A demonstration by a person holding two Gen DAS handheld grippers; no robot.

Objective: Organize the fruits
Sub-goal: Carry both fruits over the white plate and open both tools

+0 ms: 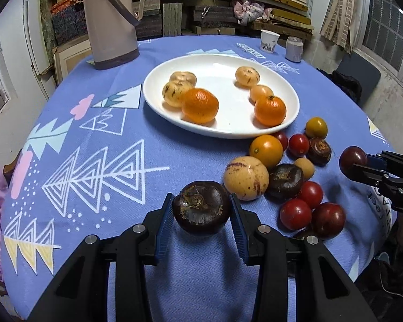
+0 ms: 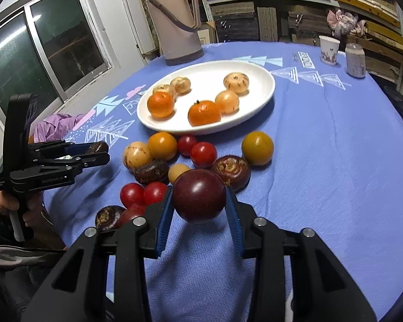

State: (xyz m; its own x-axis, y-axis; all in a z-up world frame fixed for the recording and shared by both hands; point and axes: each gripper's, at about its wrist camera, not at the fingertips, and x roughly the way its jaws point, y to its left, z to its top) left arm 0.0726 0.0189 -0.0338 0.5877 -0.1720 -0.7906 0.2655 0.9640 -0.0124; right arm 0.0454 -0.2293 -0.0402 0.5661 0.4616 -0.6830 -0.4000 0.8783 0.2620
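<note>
My left gripper (image 1: 201,198) is shut on a dark brown flat-topped fruit (image 1: 201,210), held just above the blue tablecloth (image 1: 121,145). It also shows in the right wrist view, where the left gripper (image 2: 98,152) is at the far left. My right gripper (image 2: 199,189) is shut on a dark red plum (image 2: 198,198), lifted over the loose pile. The right gripper (image 1: 358,162) and the plum (image 1: 352,158) show at the right edge of the left wrist view. A white plate (image 1: 223,79) holds two oranges and several pale round fruits. Loose cherry tomatoes (image 1: 295,213), a yellow tomato (image 1: 266,150) and brown fruits lie beside it.
A tall beige thermos (image 1: 110,21) stands behind the plate on the left. A paper cup (image 1: 269,40) and a small jar (image 1: 294,49) stand at the far right of the table. A hand (image 2: 5,204) grips the left tool. Shelves of boxes line the back.
</note>
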